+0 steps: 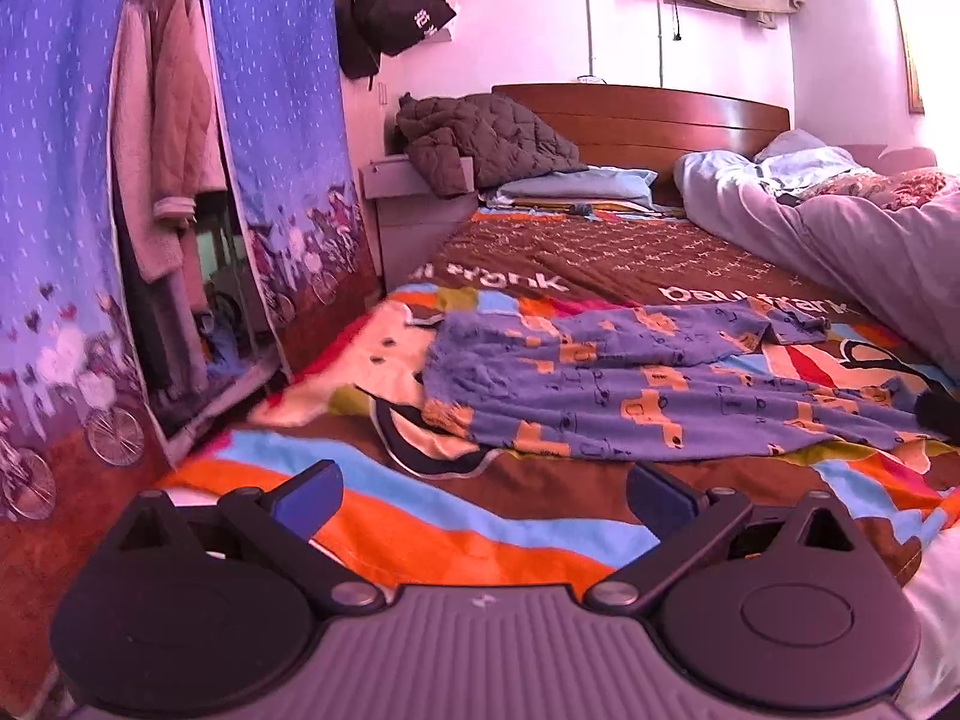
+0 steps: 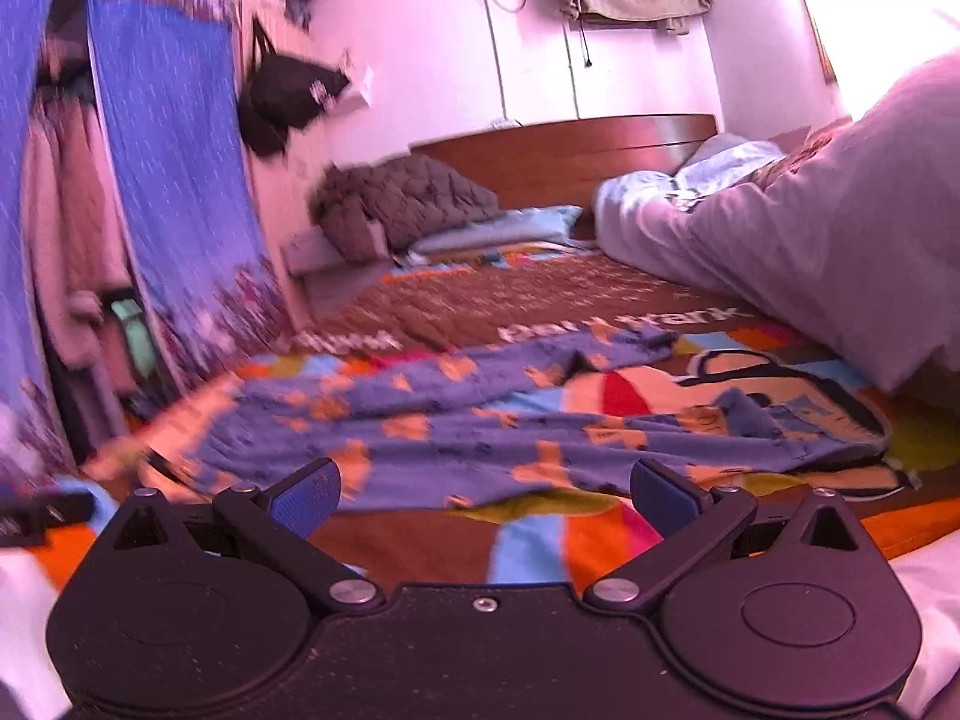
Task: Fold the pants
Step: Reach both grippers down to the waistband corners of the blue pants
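Blue pants with orange patches (image 1: 630, 384) lie spread flat on the striped bedspread, legs running to the right. They also show in the right wrist view (image 2: 480, 420), slightly blurred. My left gripper (image 1: 483, 495) is open and empty, hovering over the bedspread just short of the pants' near edge. My right gripper (image 2: 483, 495) is open and empty, at the near edge of the pants. A dark tip of the right gripper shows at the far right in the left wrist view (image 1: 939, 411).
The colourful bedspread (image 1: 420, 516) covers a bed with a wooden headboard (image 1: 648, 120). A crumpled duvet (image 1: 840, 234) lies on the right, a brown jacket (image 1: 480, 138) and pillow at the head. A fabric wardrobe (image 1: 282, 120) stands left of the bed.
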The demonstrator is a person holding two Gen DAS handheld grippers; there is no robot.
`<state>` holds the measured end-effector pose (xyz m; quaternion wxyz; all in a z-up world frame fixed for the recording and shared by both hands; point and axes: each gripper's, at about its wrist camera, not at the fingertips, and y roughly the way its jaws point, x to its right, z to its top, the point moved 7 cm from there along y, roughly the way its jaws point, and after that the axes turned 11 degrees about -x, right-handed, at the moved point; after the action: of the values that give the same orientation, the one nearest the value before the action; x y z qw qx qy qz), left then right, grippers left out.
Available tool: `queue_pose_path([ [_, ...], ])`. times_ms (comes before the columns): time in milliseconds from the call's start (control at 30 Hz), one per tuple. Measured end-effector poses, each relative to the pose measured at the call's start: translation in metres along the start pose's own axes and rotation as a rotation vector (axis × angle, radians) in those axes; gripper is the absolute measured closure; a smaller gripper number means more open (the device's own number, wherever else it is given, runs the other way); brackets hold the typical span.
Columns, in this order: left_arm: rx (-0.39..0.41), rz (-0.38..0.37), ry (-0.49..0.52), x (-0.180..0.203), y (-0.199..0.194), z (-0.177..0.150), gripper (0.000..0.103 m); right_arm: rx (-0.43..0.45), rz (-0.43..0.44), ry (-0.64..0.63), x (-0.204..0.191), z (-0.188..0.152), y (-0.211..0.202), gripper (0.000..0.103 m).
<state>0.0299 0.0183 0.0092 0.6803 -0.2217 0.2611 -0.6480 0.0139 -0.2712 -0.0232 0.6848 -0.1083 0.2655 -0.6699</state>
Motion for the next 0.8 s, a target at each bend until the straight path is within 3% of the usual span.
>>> queue_pose_path([
  [100,-0.017,-0.013,0.021,-0.005,-0.006,0.017,0.0,0.028,0.136,0.047,-0.006,0.012,-0.015,0.0],
  [167,-0.03,-0.044,0.052,-0.007,0.001,0.033,0.0,-0.027,0.209,-0.024,-0.014,0.024,-0.013,0.0],
  [400,-0.106,-0.071,0.059,-0.026,0.083,0.097,0.0,-0.085,0.182,-0.282,-0.007,0.084,0.023,0.0],
  [533,-0.133,-0.075,0.048,-0.042,0.15,0.138,0.0,-0.183,0.151,-0.354,0.017,0.103,0.081,0.0],
  [600,-0.105,-0.14,0.072,-0.044,0.177,0.161,0.0,-0.242,0.139,-0.386,0.028,0.112,0.115,0.0],
  [700,-0.066,-0.175,0.168,-0.039,0.22,0.191,0.0,-0.294,0.135,-0.463,0.035,0.131,0.17,0.001],
  [800,-0.089,-0.185,0.274,-0.025,0.272,0.208,0.0,-0.325,0.159,-0.553,0.031,0.151,0.235,0.001],
])
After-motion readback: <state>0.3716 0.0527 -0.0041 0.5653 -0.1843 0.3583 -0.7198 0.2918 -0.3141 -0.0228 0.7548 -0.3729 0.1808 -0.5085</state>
